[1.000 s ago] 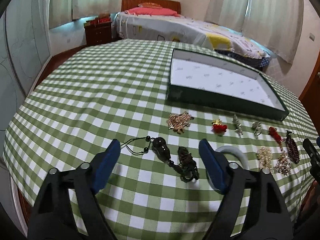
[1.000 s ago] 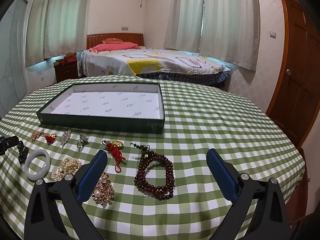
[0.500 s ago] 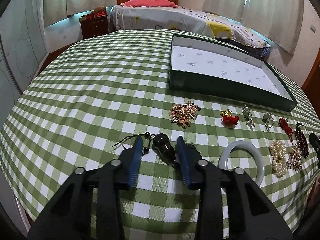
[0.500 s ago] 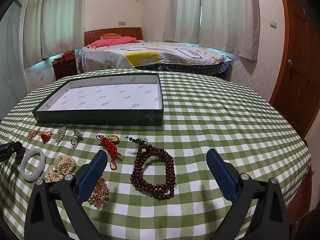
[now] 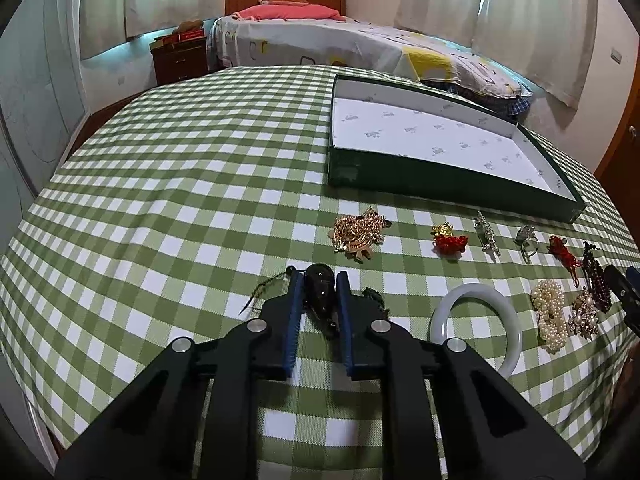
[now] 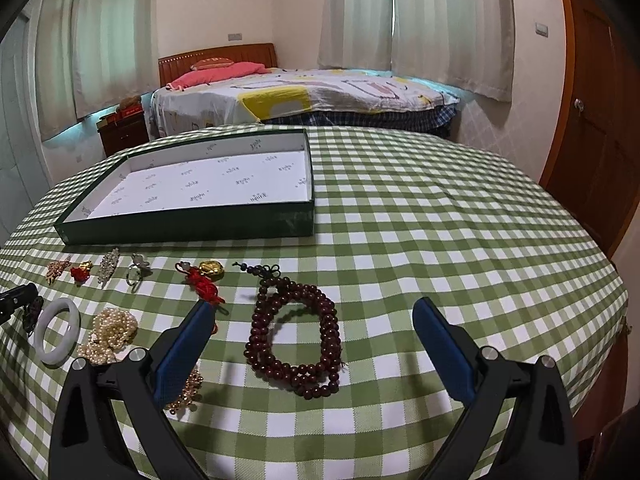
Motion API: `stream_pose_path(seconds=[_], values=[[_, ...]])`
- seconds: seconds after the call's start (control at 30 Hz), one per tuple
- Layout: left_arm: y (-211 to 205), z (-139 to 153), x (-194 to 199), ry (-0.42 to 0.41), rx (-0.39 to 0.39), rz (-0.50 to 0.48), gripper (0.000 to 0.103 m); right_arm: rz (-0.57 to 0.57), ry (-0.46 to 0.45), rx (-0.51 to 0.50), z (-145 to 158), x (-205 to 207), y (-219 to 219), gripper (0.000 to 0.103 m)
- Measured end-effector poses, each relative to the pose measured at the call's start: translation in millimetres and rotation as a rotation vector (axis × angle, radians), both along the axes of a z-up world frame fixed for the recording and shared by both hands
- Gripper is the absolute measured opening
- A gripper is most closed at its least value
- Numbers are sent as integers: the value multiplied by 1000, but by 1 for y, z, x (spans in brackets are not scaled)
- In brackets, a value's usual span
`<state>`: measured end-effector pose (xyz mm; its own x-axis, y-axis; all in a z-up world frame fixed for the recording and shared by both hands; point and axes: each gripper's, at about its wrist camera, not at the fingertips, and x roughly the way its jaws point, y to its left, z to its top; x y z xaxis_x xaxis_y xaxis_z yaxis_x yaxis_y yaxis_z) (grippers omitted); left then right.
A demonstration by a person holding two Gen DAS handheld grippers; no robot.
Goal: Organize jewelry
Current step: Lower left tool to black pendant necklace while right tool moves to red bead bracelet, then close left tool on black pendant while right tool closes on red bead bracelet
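Pendant: a dark glossy gourd-shaped pendant on a black cord (image 5: 320, 288) is being grasped where it is lying on the green-checked bench (image 5: 168, 184).
Left gripper (image 5: 319, 280): its blue fingers (image 5: 295, 300), having just been closing, are being pressed on the pendant.
Right gripper (image 6: 310, 316): it is being held released above a dark red bead necklace (image 6: 296, 340).
Box: the shallow green white-lined box (image 5: 452, 192) is being left bare.
Progress: nothing is being stored yet; every piece is awaiting transfer, judging from the row.
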<state>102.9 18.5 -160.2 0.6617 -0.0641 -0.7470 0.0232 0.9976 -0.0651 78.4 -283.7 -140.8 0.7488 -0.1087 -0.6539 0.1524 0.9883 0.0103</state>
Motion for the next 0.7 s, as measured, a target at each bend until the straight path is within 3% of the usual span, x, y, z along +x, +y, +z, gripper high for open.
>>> stream_pose_path(seconds=[0.3,0.37,0.5,0.57,0.7], values=[[0,-1,3,0,8,-7,16,-14,41,-15,-8,10,-2,97],[0,-3,4,12,10,-1,20,-13,57,-6,-11,13,-4,97],[1,-4,6,7,1,3,40,-10,89,33,-18,14,-9,95],[1,-4,7,5,-2,4,42,-15,93,49,-19,13,-11,88],[0,-4,7,3,-6,-3,41,-24,84,33,-16,9,-12,58]])
